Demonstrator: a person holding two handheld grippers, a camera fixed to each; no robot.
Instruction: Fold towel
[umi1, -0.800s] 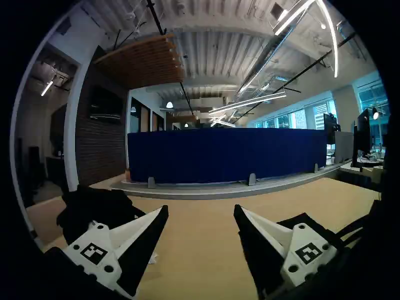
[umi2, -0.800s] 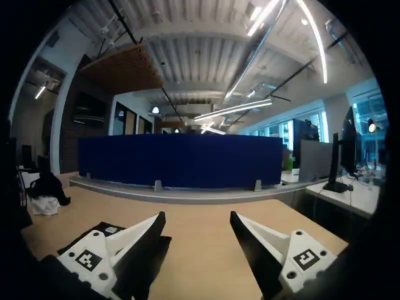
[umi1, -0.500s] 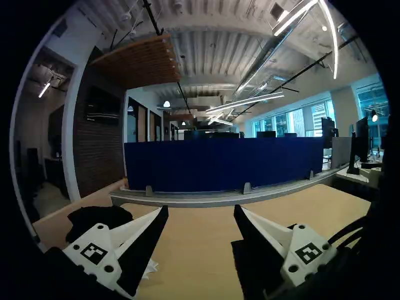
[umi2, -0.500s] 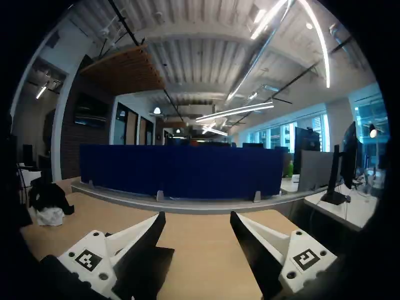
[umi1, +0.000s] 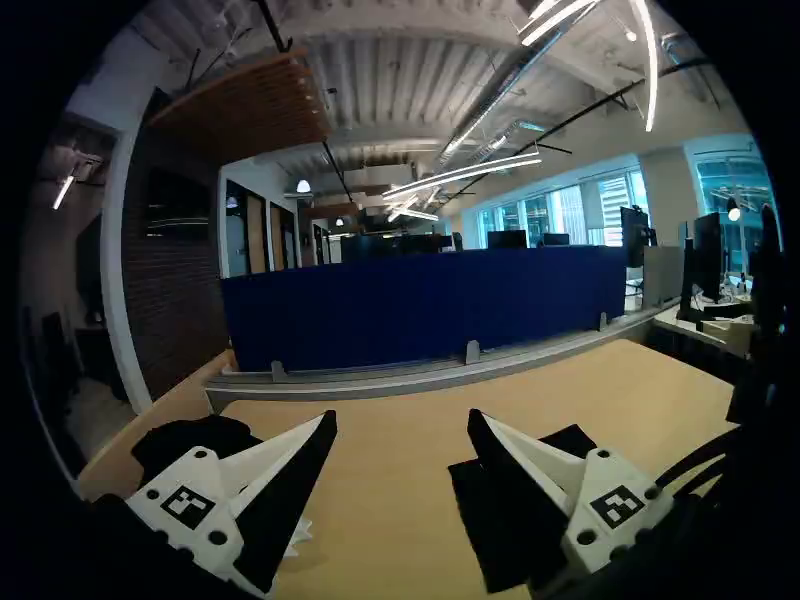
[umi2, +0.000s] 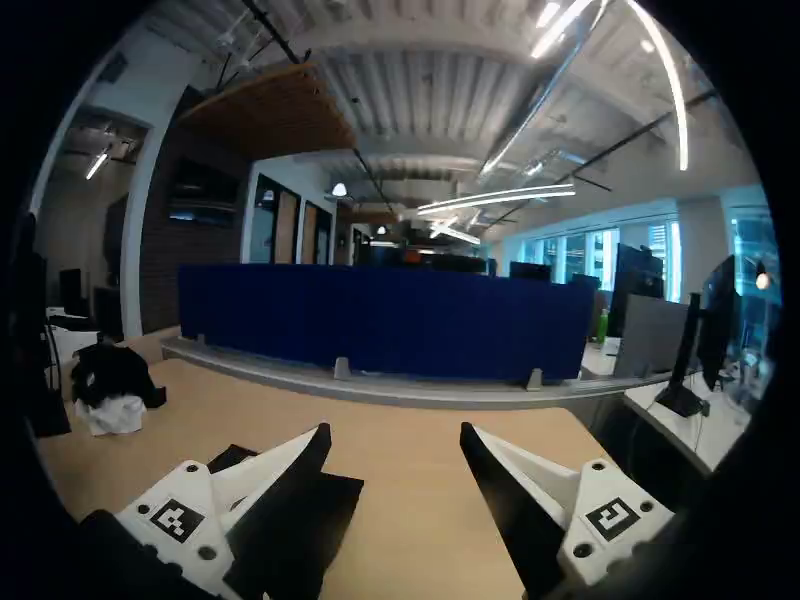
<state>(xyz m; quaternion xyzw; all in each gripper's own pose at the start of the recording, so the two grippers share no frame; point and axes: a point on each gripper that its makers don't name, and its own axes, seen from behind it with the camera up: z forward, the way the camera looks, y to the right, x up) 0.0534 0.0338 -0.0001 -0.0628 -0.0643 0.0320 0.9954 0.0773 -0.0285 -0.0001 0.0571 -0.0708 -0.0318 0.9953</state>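
A flat black towel (umi1: 497, 508) lies on the light wooden table (umi1: 400, 420); in the left gripper view it sits under and beside my right-hand finger. My left gripper (umi1: 400, 442) hovers just above the table, open, with nothing between its fingers. In the right gripper view the same black towel (umi2: 325, 512) lies partly under the left-hand finger. My right gripper (umi2: 393, 447) is also open and holds nothing, above bare wood.
A crumpled black cloth (umi1: 190, 440) lies at the table's left end, with a white cloth (umi2: 112, 412) under it. A blue partition (umi2: 380, 320) on a grey rail closes the far edge. Desks with monitors (umi2: 700, 340) stand to the right.
Both views have shifted a little over the table. More of the flat black towel shows under each gripper now. Both grippers stay open.
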